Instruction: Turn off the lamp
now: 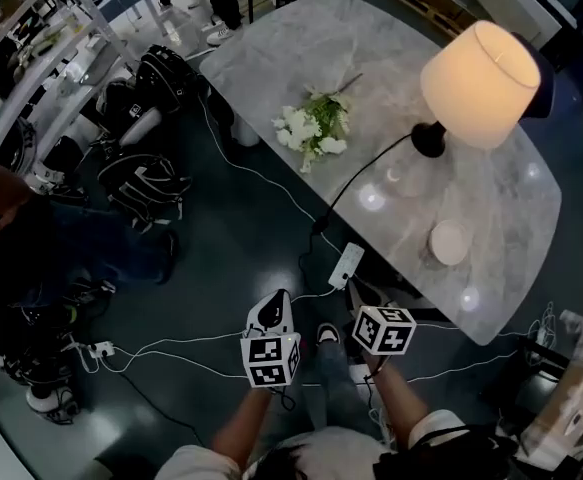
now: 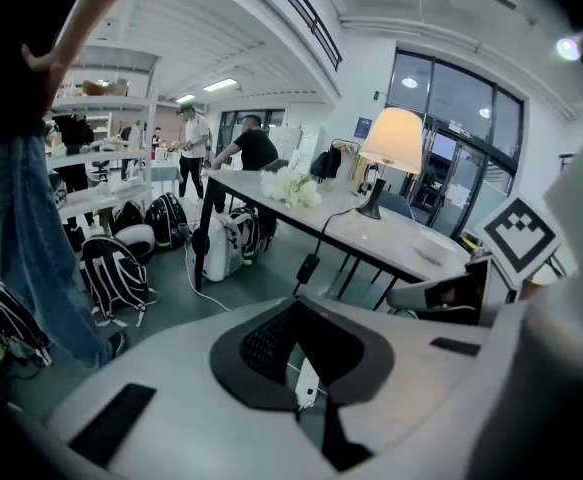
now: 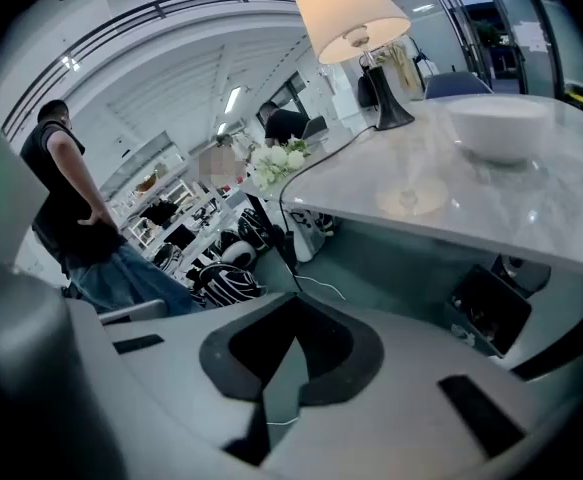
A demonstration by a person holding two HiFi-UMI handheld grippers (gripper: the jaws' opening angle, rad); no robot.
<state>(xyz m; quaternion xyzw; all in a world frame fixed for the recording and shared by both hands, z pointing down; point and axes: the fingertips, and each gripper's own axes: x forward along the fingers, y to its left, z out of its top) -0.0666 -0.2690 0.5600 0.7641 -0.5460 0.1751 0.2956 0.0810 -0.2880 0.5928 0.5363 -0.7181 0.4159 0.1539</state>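
Observation:
The lamp (image 1: pixel 481 83) stands lit on the grey marble table (image 1: pixel 271 58), cream shade over a black base (image 1: pixel 429 140). Its black cord (image 1: pixel 366 173) runs across the top and drops off the near edge to a small black block (image 1: pixel 320 226). My left gripper (image 1: pixel 276 300) and right gripper (image 1: pixel 357 288) hang low over the floor, side by side, short of the table's near edge. Both are shut with nothing held. The left gripper view has the lamp (image 2: pixel 394 140) far beyond the shut left gripper (image 2: pixel 300 408). Past the right gripper (image 3: pixel 265 401), the lamp (image 3: pixel 356 13) appears up on the table.
White flowers (image 1: pixel 314 128) and a white bowl (image 1: pixel 449 242) lie on the table. A white power strip (image 1: pixel 346 265) and thin white cables lie on the floor near the grippers. Black backpacks (image 1: pixel 146 183) sit at the left, and a person (image 3: pixel 66 198) stands there.

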